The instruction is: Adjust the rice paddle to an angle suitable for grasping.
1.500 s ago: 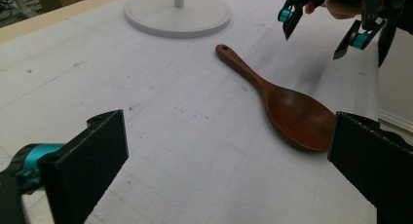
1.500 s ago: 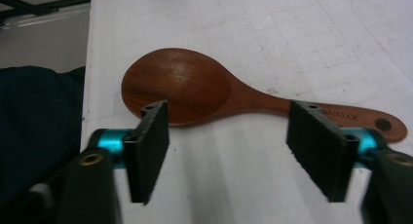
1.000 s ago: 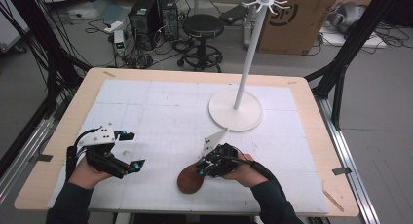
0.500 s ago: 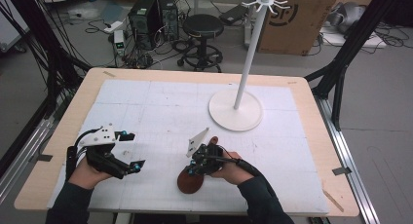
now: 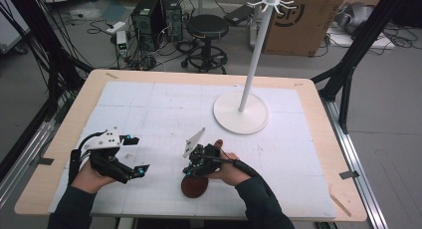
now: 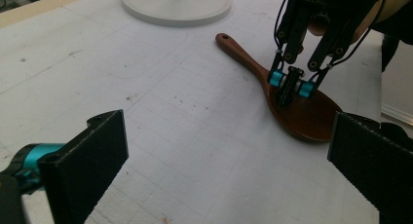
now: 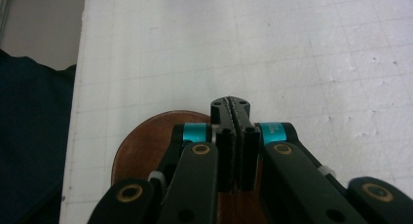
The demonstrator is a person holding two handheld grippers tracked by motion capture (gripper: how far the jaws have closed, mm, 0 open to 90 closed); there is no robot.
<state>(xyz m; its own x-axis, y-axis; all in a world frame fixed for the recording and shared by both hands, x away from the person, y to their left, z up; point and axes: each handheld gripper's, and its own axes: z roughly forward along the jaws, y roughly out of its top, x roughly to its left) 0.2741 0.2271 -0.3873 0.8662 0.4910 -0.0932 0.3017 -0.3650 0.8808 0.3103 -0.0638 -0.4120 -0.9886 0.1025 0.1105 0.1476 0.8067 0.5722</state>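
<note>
A brown wooden spoon (image 5: 194,186) lies flat on the white mat, bowl toward the near edge and handle pointing at the stand. My right gripper (image 5: 191,172) points down over it with its jaws pressed together. In the left gripper view its closed tips (image 6: 287,95) meet the spoon (image 6: 302,117) where the handle joins the bowl. The right gripper view shows the jaws (image 7: 236,107) closed with no gap, and the spoon bowl (image 7: 141,146) below them. My left gripper (image 5: 137,155) is held to the left, open, its jaws (image 6: 226,156) wide apart and nothing between them.
A white hook stand with a round base (image 5: 240,113) rises on the mat behind the spoon, its base (image 6: 175,5) also in the left gripper view. The wooden table edge (image 5: 30,201) borders the mat. A stool, computers and cables sit on the floor beyond.
My right gripper has shifted left along the spoon toward its bowl. The spoon and the left gripper have stayed where they were.
</note>
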